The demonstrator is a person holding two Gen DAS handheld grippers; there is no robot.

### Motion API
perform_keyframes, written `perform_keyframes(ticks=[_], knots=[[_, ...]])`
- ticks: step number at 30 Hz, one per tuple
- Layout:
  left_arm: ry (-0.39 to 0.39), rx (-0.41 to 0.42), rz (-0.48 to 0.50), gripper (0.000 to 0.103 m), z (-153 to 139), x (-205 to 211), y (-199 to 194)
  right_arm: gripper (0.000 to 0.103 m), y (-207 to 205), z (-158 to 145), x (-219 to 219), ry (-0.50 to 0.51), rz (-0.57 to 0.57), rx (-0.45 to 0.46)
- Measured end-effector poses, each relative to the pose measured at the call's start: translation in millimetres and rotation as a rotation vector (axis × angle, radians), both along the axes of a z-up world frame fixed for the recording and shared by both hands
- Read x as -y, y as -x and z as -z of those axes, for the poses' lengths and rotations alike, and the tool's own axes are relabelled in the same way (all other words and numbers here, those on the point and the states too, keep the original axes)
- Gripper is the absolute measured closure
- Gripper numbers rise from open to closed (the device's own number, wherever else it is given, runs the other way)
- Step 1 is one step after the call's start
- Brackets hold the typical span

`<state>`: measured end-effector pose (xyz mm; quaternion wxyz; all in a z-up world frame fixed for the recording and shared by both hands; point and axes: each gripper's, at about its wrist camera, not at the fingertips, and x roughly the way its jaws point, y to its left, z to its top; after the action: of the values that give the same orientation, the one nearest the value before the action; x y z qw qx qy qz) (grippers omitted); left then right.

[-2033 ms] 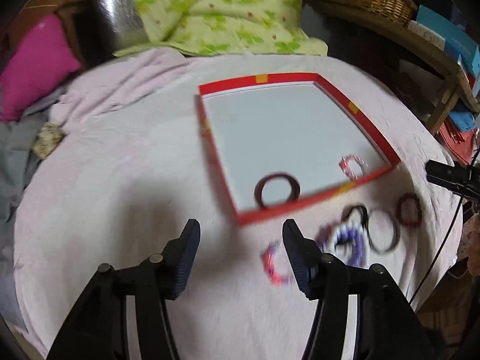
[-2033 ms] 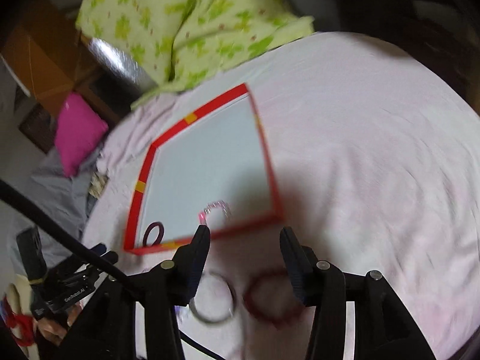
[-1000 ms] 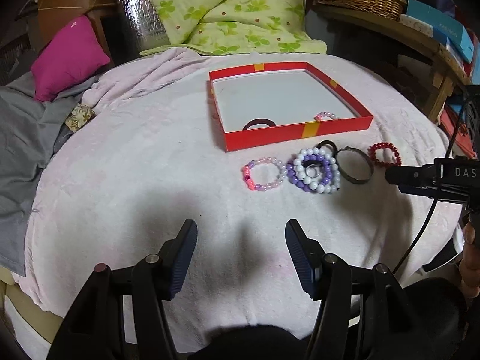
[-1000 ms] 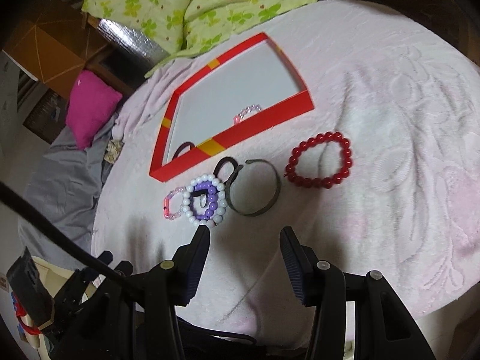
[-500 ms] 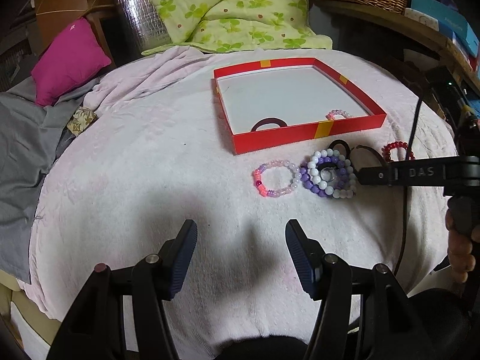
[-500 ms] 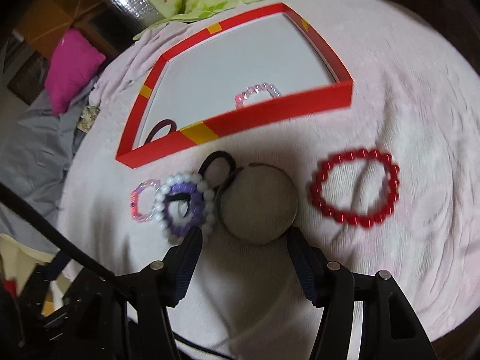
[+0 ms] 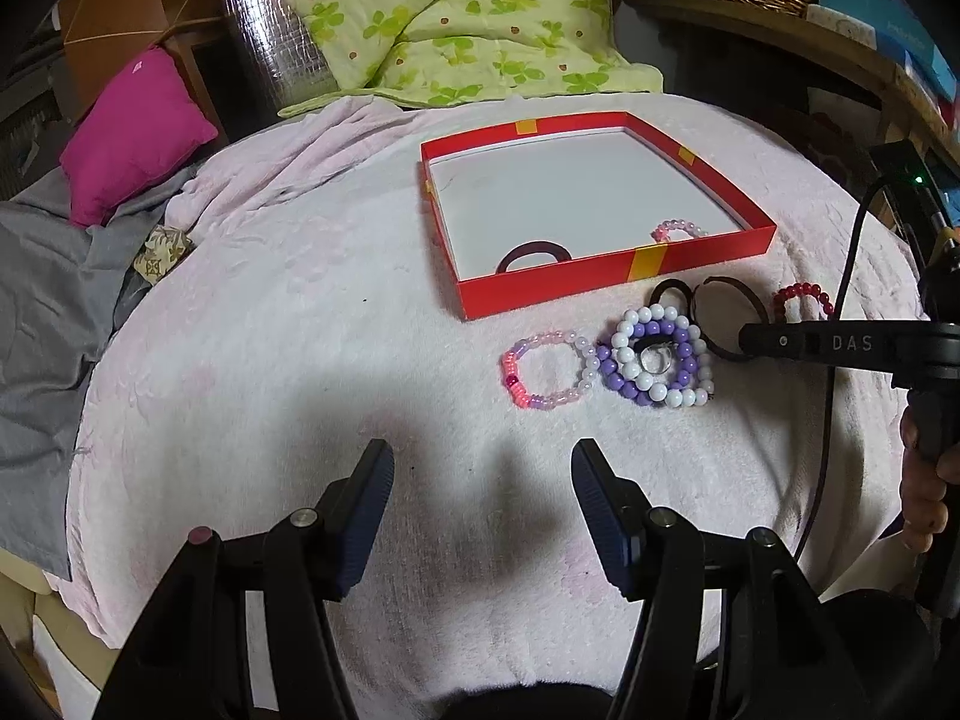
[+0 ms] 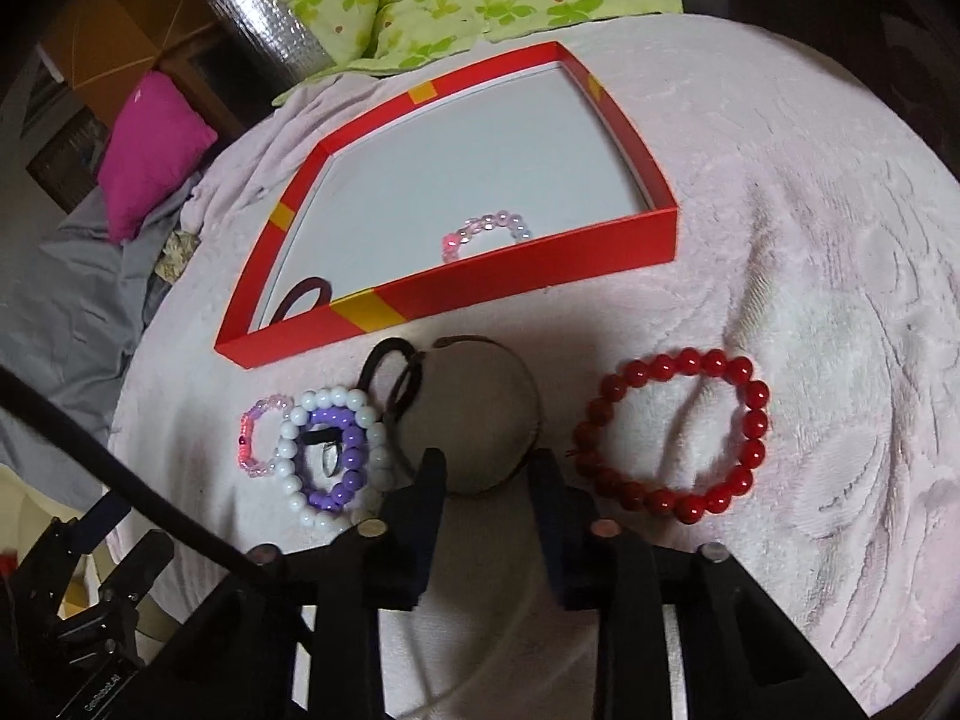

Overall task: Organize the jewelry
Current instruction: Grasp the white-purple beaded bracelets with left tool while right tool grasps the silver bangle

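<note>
Left wrist view: set back, angled down over blanket, box at 12 o'clock. Right wrist view: close, steeper, box at 11 o'clock. Both share box and bracelets.

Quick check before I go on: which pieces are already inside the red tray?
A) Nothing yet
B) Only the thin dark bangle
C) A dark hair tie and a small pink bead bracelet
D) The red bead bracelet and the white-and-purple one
C: inside the red tray, a dark hair tie and a small pink bead bracelet lie by the near wall; everything else is on the blanket.
</note>
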<state>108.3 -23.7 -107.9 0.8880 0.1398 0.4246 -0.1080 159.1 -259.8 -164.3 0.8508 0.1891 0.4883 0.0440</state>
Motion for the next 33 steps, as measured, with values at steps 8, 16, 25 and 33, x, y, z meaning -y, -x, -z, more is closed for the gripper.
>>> perform_keyframes(ticks=[8, 16, 25, 33], knots=[[0.006, -0.035, 0.003, 0.038, 4, 7, -7, 0.068, 8, 0, 5, -0.063, -0.034, 0.043], [0.064, -0.116, 0.031, 0.038, 15, 24, -26, 0.067, 20, 7, 17, -0.142, -0.047, 0.104], [0.125, -0.161, 0.055, 0.038, 27, 49, -55, 0.067, 25, 13, 28, -0.207, -0.062, 0.133], [0.13, -0.218, 0.094, 0.08, 43, 65, -72, 0.067, 26, 15, 31, -0.224, -0.075, 0.141]])
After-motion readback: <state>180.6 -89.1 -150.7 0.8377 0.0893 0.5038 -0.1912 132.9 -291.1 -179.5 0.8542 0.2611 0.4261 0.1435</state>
